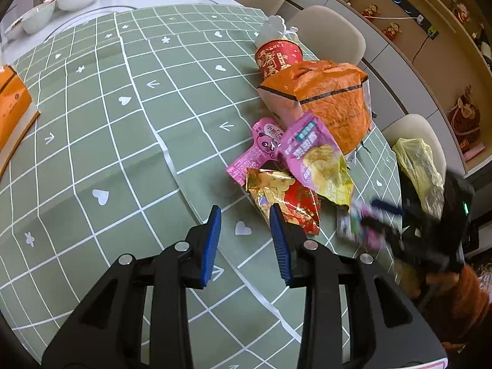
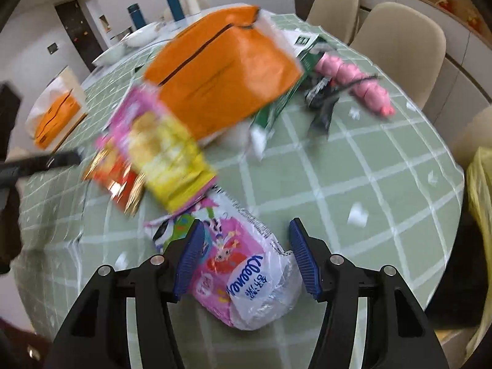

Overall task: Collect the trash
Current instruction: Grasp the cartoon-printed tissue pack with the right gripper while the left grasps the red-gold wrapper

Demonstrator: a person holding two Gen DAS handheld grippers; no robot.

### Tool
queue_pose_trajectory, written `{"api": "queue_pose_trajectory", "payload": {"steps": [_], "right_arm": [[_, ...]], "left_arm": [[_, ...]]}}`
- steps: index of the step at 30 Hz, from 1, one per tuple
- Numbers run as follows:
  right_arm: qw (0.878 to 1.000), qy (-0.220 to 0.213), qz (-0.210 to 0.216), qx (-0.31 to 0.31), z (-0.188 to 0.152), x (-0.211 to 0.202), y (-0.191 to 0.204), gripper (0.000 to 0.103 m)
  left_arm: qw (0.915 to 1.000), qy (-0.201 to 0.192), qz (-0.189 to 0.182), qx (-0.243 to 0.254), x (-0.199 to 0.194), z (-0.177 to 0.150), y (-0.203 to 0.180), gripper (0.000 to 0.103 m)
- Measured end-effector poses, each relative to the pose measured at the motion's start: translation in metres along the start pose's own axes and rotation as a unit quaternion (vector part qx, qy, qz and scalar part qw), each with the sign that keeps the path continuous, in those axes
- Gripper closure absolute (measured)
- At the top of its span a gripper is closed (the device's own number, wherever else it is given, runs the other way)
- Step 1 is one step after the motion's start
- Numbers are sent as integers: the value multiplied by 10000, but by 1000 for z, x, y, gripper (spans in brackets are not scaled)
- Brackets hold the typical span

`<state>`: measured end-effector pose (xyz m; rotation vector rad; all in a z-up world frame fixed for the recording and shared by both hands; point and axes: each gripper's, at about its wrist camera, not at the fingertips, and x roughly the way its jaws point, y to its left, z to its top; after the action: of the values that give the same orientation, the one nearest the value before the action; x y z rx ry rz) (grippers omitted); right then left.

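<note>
Left claw [image 1: 246, 240] open, empty, above green checked desk [image 1: 123, 153] beside red-gold wrapper [image 1: 286, 196]. Right claw [image 2: 246, 255] open, straddling Kleenex pack [image 2: 246, 276], pads apart from it.

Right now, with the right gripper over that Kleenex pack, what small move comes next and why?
Probably close the right gripper on the Kleenex pack. Its jaws are open and the pack already lies between the two blue pads. The left gripper is open over bare cloth beside the red wrapper, holding nothing.
</note>
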<state>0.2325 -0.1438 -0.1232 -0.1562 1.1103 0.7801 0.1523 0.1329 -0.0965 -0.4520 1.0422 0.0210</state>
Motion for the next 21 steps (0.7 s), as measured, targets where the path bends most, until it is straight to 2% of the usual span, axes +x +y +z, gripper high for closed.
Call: {"api": "queue_pose_trajectory", "payload": {"steps": [2, 5, 8, 9, 10, 11, 12, 18, 21], "right_arm": [[9997, 53, 239, 37, -12, -7, 7, 49], [9996, -55, 44, -278, -20, -13, 21, 49], [9981, 149, -126, -590, -22, -3, 29, 51], [9970, 140, -223, -731, -22, -3, 34, 62], [9957, 151, -372, -831, -22, -3, 37, 67], [9949, 186, -465, -879, -23, -3, 39, 88], [9954, 221, -461, -816, -24, -4, 39, 94], [9985, -237, -481, 143, -34, -45, 18, 95], [9968, -310, -646, 360, -41, -54, 15, 95]], "left_arm": [[10000, 19, -30, -45, 1, -1, 2, 72], [10000, 46, -31, -14, 3, -2, 1, 72], [10000, 78, -43, 42, 4, -2, -1, 72], [9999, 74, -44, 70, 4, -1, -2, 72], [9999, 58, -56, 120, 3, 0, -4, 72], [9998, 42, -70, 161, 2, 0, -6, 72], [9997, 11, -91, 223, 1, 2, -8, 72], [9946, -547, -54, 875, -2, 16, -24, 72], [9924, -435, -51, 1149, 19, 24, -31, 72]]}}
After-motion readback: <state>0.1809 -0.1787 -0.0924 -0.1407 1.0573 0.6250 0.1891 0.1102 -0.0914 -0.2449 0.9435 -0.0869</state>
